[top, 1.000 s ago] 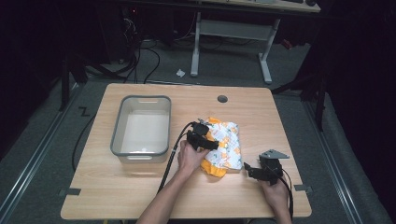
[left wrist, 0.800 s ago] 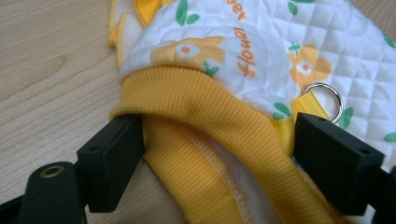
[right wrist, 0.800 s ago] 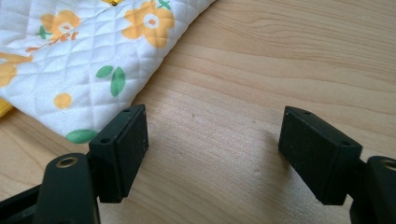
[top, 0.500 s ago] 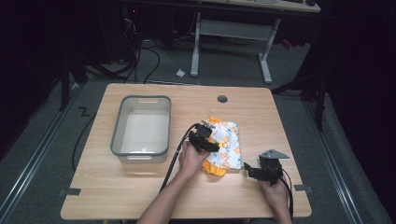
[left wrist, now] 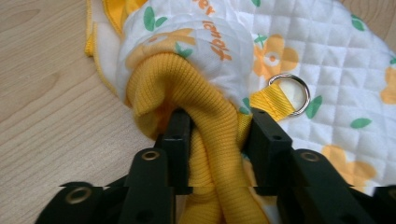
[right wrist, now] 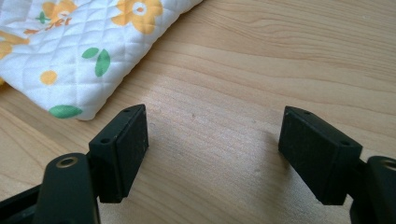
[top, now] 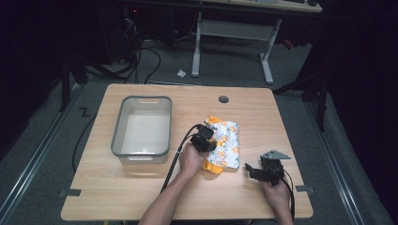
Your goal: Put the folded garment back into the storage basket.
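A quilted white garment (top: 225, 145) with orange flowers and yellow ribbed trim lies crumpled at the middle of the wooden table (top: 141, 197). My left gripper (top: 205, 139) sits over its left edge, shut on the yellow ribbed cuff (left wrist: 205, 116); a metal ring (left wrist: 288, 92) on a yellow strap lies just beyond the jaws. In the left gripper view the garment (left wrist: 317, 56) spreads to the right. My right gripper (top: 256, 171) rests low over bare wood to the garment's right, open with nothing between its jaws; a corner of the garment (right wrist: 79, 56) lies ahead and left of my right gripper (right wrist: 212, 144).
A grey plastic bin (top: 142, 129) stands left of the garment, with nothing visible inside. A round cable hole (top: 223, 99) sits near the table's far edge. Beyond the table are a desk frame (top: 232, 37) and cables on the floor.
My left gripper with the cuff has shifted slightly. The right gripper has stayed in place.
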`<state>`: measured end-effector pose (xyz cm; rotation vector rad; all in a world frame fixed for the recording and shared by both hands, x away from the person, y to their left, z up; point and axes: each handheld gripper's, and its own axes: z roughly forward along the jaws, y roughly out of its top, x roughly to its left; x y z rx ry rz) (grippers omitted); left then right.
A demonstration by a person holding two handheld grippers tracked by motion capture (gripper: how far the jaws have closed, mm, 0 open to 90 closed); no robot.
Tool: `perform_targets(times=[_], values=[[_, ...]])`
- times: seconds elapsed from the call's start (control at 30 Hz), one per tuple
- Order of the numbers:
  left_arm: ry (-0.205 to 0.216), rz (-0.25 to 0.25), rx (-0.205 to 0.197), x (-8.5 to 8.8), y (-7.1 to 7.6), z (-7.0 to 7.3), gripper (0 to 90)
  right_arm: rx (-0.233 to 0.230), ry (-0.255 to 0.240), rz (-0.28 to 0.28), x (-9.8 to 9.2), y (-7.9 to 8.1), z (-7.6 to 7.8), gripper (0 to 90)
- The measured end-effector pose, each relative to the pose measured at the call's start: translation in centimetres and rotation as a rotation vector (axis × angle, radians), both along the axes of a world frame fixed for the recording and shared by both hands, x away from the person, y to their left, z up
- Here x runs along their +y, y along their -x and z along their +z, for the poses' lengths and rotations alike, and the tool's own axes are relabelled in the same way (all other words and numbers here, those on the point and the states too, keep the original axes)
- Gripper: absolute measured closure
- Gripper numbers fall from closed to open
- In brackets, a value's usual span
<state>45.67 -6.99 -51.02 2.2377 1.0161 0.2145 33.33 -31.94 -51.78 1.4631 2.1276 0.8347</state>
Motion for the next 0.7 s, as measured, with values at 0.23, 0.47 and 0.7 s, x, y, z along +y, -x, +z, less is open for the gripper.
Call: perform_targets(times=[0.23, 0.47, 0.7], values=[[0.047, -0.007, 0.041, 0.7, -0.2, 0.1, 72.9, 0.000, 0.000, 0.000, 0.0, 0.0, 0.0, 24.2], [0.083, -0.032, 0.059, 1.6, 0.1, 0.9, 74.1, 0.000, -0.001, 0.001, 0.0, 0.0, 0.0, 24.2], [0.123, -0.052, 0.016, 2.5, 0.9, 2.9, 74.6, 0.000, 0.000, 0.002, 0.0, 0.0, 0.0, 24.2]])
